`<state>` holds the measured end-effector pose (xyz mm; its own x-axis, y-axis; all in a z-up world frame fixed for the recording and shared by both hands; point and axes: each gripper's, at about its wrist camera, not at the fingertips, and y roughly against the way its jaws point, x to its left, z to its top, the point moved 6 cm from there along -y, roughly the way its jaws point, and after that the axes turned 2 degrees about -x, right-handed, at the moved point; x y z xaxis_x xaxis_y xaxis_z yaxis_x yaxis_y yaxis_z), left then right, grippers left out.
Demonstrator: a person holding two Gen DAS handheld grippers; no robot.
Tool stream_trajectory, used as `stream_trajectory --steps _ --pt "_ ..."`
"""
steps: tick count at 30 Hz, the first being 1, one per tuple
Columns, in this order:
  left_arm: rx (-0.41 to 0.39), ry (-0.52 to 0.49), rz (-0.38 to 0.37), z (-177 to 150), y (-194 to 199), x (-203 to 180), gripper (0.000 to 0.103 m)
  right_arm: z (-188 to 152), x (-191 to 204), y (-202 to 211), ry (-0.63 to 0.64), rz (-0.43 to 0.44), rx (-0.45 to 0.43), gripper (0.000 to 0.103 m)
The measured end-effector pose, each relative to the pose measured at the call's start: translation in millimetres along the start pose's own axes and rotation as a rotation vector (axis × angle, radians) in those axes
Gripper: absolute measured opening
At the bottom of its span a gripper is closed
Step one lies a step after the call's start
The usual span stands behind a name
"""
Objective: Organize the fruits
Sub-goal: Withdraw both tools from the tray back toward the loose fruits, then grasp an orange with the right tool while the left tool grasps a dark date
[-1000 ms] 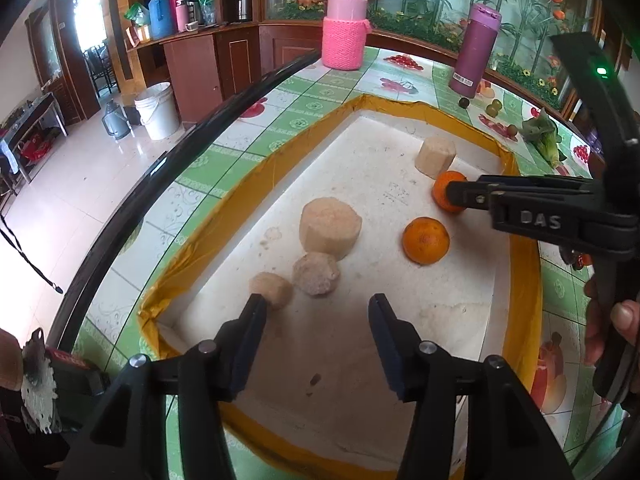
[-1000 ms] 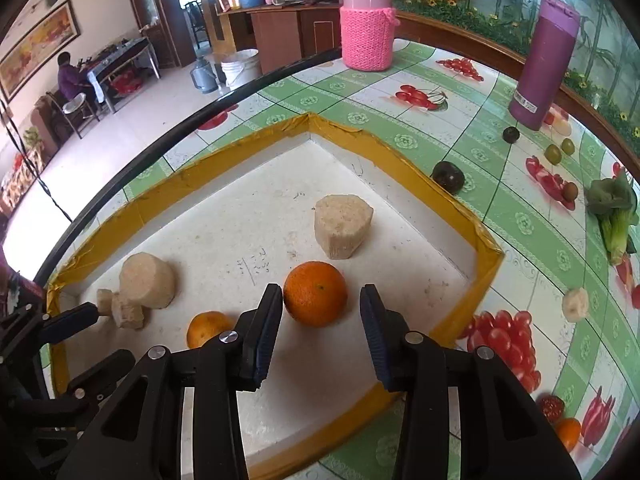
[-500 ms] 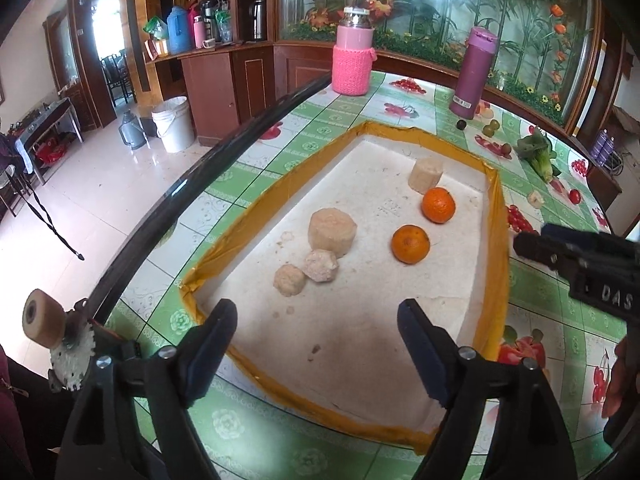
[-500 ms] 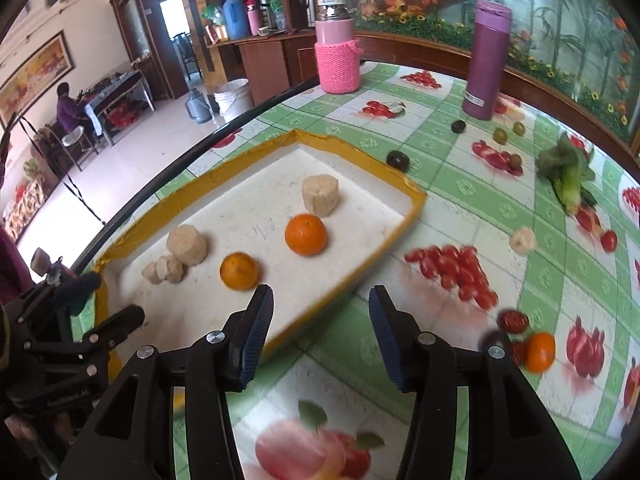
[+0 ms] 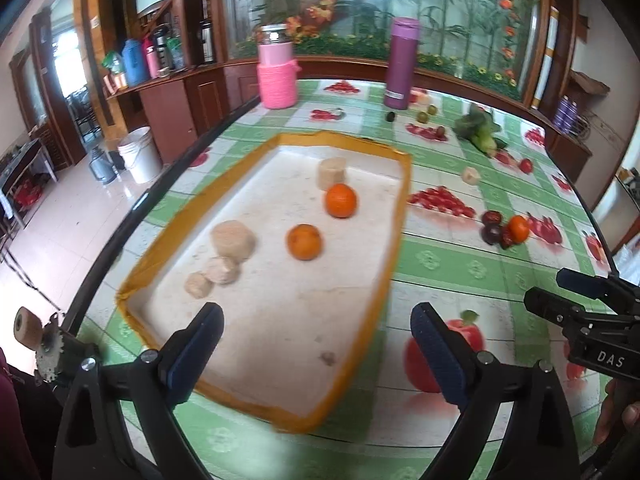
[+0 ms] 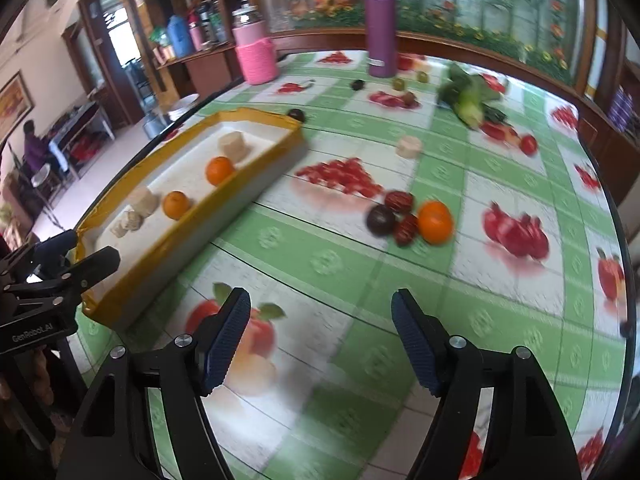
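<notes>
A shallow white tray with a yellow rim [image 5: 404, 184] [image 6: 256, 116] lies on the table's left side. It holds two oranges [image 5: 341, 200] [image 5: 304, 241] and several beige chunks [image 5: 233, 236]. A third orange [image 6: 435, 222] lies on the tablecloth beside dark plums [image 6: 381, 220] and red dates; it also shows in the left wrist view [image 5: 518, 229]. My left gripper [image 5: 316, 344] is open and empty above the tray's near end. My right gripper [image 6: 320, 336] is open and empty above the tablecloth, well short of the loose orange.
A pink knitted jar [image 5: 277, 76] and a purple flask [image 5: 400, 64] stand at the far edge. Green vegetables [image 6: 468, 100], a beige chunk [image 6: 408, 146] and small fruits lie on the far tablecloth. The table's left edge [image 5: 132, 216] drops to the floor.
Both grippers have pulled back and up from the tray and opened wider. The right one has swung right, away from the orange in the tray, over the tablecloth.
</notes>
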<state>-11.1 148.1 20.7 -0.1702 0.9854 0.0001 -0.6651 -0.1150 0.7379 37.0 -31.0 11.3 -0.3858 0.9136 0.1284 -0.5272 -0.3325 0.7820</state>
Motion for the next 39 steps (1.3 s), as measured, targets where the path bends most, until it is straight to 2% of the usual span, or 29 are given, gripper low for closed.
stream_trajectory --steps 6,12,20,23,25,26,29,30,32,39 --pt "0.018 -0.077 -0.052 -3 0 -40 0.096 -11 -47 7 -0.099 -0.035 -0.007 0.073" --pt "0.055 -0.118 -0.079 -11 -5 -64 0.096 7 -83 -3 -0.16 -0.017 -0.043 0.073" --pt "0.108 -0.132 -0.082 -21 -13 -80 0.096 43 -89 -43 -0.126 0.044 -0.033 0.072" --pt "0.12 -0.132 -0.079 -21 -15 -84 0.096 48 -89 -60 -0.12 0.077 -0.006 0.062" --pt "0.127 -0.134 -0.08 -21 -18 -88 0.096 47 -89 -71 -0.12 0.102 0.026 0.052" --pt "0.131 -0.137 -0.079 -20 -19 -90 0.096 47 -88 -73 -0.125 0.129 0.023 0.051" --pt "0.136 -0.152 -0.077 -17 -25 -98 0.096 48 -87 -70 -0.111 0.129 0.006 0.04" --pt "0.138 -0.158 -0.076 -15 -28 -101 0.096 48 -88 -66 -0.114 0.14 0.002 0.033" --pt "0.141 -0.164 -0.077 -9 -34 -108 0.096 44 -93 -54 -0.114 0.119 -0.021 0.033" --pt "0.153 -0.167 -0.089 16 -72 -138 0.096 21 -128 -14 -0.057 -0.051 -0.074 0.033"
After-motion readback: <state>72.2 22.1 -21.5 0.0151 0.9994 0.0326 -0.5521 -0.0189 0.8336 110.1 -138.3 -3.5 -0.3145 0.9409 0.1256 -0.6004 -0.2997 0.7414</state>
